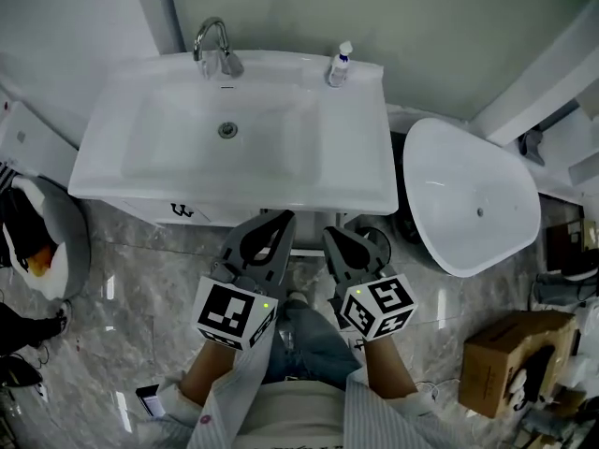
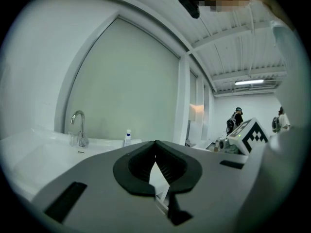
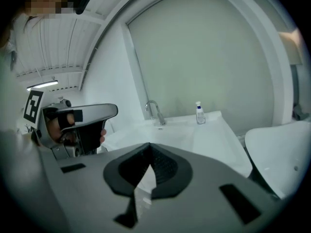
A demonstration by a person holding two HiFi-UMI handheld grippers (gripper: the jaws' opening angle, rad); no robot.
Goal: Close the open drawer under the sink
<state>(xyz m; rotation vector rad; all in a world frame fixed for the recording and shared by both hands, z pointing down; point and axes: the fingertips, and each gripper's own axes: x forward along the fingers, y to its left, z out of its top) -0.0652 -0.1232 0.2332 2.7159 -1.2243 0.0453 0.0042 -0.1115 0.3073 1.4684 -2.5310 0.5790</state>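
The white sink (image 1: 356,157) with a chrome faucet (image 1: 215,50) fills the upper head view. Under its front rim only a strip of the white drawer front (image 1: 201,213) shows; how far out it stands cannot be told. My left gripper (image 1: 278,217) is held just in front of that rim, jaws shut with nothing between them, and in its own view the left gripper (image 2: 155,142) points over the basin. My right gripper (image 1: 331,236) hangs beside it, also shut and empty; the right gripper (image 3: 149,144) faces the sink (image 3: 194,135) from lower right.
A small soap bottle (image 1: 340,64) stands on the sink's back right corner. A white oval toilet (image 1: 473,199) sits right of the sink. A cardboard box (image 1: 510,358) lies on the marble floor at lower right, and a dark bag (image 1: 37,241) at left.
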